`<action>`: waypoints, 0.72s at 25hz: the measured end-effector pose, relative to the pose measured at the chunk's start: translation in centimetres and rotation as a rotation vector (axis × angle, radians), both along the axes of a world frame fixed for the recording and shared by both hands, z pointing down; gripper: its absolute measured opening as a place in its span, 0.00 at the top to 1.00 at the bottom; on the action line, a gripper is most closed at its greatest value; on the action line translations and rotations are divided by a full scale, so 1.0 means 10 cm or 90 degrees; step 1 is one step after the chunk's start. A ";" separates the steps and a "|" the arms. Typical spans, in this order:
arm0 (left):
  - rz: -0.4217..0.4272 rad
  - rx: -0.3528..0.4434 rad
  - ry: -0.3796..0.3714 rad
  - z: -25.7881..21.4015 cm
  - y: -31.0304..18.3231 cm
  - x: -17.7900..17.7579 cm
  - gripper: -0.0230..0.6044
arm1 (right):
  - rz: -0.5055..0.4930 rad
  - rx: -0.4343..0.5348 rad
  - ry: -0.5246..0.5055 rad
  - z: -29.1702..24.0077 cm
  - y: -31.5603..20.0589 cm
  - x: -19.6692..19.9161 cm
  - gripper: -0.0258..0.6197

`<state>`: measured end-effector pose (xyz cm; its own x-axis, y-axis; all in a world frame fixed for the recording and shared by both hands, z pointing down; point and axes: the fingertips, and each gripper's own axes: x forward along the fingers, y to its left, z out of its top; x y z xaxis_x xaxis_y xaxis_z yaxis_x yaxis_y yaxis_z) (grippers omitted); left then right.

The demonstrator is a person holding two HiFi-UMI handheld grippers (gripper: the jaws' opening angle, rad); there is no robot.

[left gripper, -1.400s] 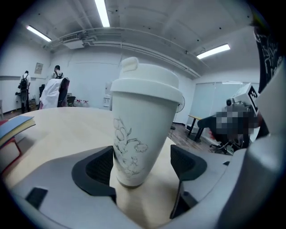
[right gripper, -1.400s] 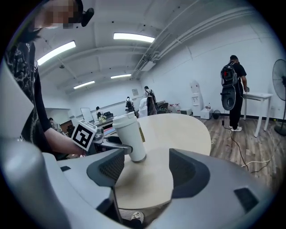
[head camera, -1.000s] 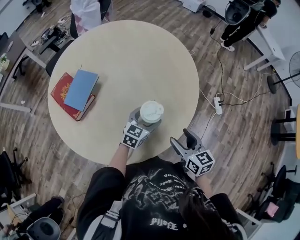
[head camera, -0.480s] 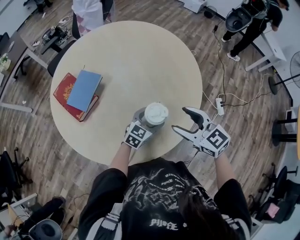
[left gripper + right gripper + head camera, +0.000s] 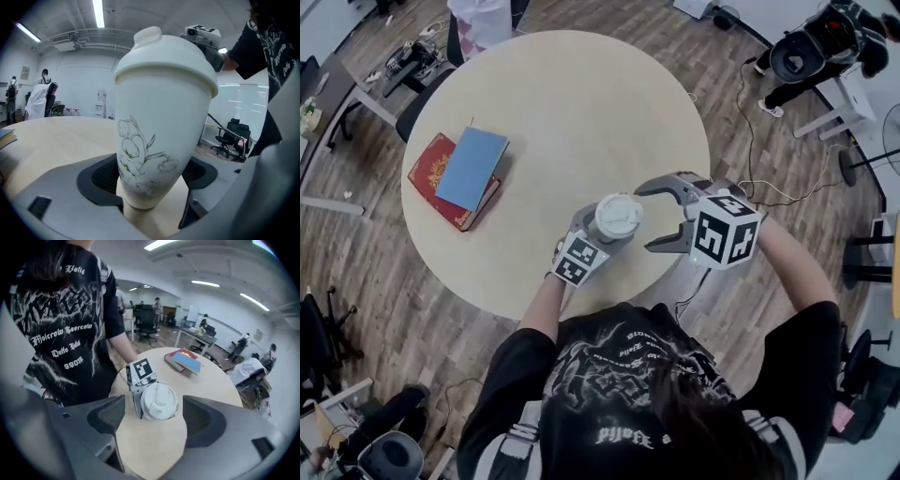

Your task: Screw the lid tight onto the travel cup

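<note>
A white travel cup with a flower drawing stands near the round table's front edge, its white lid on top. My left gripper is shut on the cup's lower body; both pads touch it in the left gripper view. My right gripper hovers just right of the cup at lid height, its jaws opening and pointing at the lid. Nothing is pressed between them, and the lid lies just ahead of its fingertips in the right gripper view.
The beige round table also carries a blue book on a red book at the left. Its front edge lies close under both grippers. Cables and a power strip lie on the wooden floor to the right.
My right gripper has come up from beside my body, swung left to the cup and now points at the lid with wider jaws. The left gripper and cup have stayed put.
</note>
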<state>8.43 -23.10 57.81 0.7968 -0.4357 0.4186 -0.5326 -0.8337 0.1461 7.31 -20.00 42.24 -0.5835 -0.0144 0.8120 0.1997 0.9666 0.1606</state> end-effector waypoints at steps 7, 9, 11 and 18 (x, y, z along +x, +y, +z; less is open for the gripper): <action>0.012 -0.010 -0.004 0.00 0.00 0.02 0.31 | -0.263 0.051 0.204 0.30 -0.04 -0.02 0.23; 0.017 -0.015 -0.001 0.02 0.00 0.00 0.31 | -0.351 0.104 0.244 0.35 -0.11 -0.07 0.22; 0.029 -0.021 -0.002 0.04 0.01 -0.01 0.31 | -0.437 0.150 0.273 0.41 -0.14 -0.12 0.22; 0.064 -0.028 -0.007 0.04 0.01 0.00 0.31 | -0.626 0.173 0.310 0.64 -0.02 -0.18 0.22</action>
